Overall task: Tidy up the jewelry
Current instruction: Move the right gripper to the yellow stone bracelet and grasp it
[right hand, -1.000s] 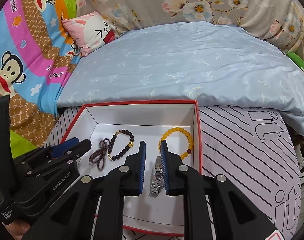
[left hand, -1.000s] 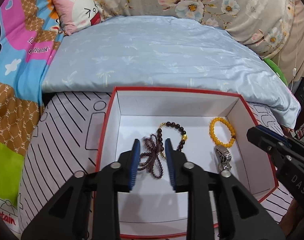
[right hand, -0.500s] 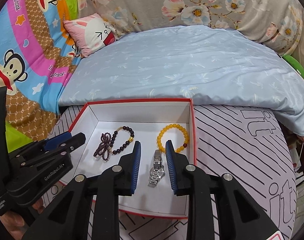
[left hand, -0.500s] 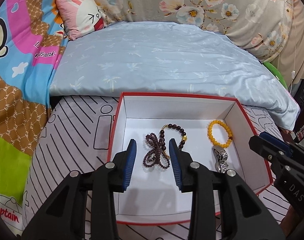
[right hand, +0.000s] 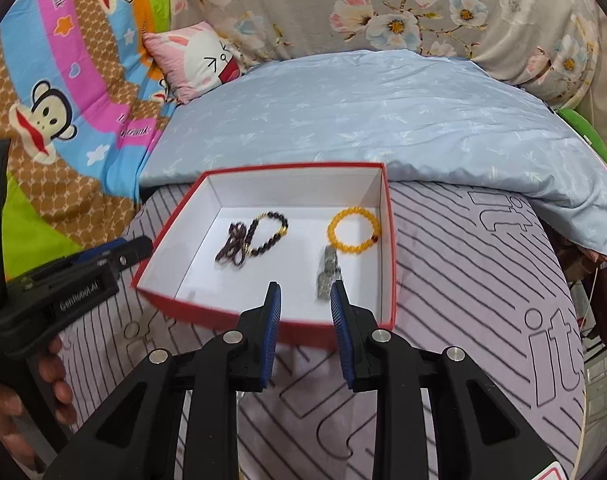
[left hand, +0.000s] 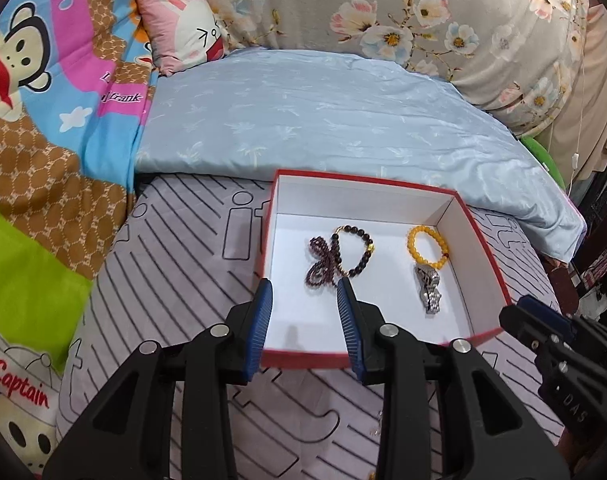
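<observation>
On the bed, a pale blue quilt [left hand: 323, 120] lay behind a red-edged box [left hand: 485, 240], and a floral cover [left hand: 423, 8] rose behind the quilt. Left of the box spread a bright cartoon monkey blanket [left hand: 43, 80], with a pink rabbit pillow [left hand: 183, 36] at its far edge. The box itself sat on a lilac sheet with black line print [left hand: 175, 272], its white inside open to view.

Two black grippers hovered at the near side of the box. The left gripper [left hand: 303, 320] hung over the near left corner with its blue pads apart and nothing between them. The right gripper [right hand: 305, 330] hung over the near wall of the box, its blue pads likewise apart and gripping nothing. A person's hand [right hand: 31, 392] held the left gripper's handle, seen from the right wrist camera.

Inside the box, all the jewelry lay on the white floor. A dark bead bracelet [left hand: 355, 250] lay left of centre, partly overlapping a thin maroon bead strand [left hand: 323, 264] bunched on its left. A yellow bead bracelet [left hand: 427, 246] lay toward the right wall. A silver metal watch [left hand: 427, 288] lay just nearer than the yellow bracelet, touching or almost touching it.
</observation>
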Motion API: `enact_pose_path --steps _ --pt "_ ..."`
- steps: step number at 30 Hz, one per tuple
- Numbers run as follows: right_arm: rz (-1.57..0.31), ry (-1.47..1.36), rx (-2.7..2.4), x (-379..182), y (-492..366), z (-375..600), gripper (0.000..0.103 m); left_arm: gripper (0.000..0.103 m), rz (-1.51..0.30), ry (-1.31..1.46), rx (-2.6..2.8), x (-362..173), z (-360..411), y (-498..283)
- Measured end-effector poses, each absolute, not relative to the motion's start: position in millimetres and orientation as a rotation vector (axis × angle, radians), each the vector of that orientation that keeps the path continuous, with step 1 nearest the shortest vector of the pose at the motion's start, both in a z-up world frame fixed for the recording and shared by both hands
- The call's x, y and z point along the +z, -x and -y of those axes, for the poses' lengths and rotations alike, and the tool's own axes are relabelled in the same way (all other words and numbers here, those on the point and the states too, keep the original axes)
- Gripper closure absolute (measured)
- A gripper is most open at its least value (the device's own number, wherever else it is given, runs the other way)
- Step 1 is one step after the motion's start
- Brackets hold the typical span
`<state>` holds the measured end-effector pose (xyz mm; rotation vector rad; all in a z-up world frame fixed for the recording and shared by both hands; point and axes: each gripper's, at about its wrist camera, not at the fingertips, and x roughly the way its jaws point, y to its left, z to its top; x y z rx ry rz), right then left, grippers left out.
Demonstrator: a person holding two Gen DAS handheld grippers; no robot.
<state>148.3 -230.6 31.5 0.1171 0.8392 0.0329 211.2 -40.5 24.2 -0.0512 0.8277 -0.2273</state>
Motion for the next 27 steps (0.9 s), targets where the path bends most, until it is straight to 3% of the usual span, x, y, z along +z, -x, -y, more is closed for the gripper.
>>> enact_pose_path --steps 27 --pt "-1.032 -0.102 0.104 -34 -56 181 0.077 0.071 -1.001 0.063 -0.182 -34 -3 -126"
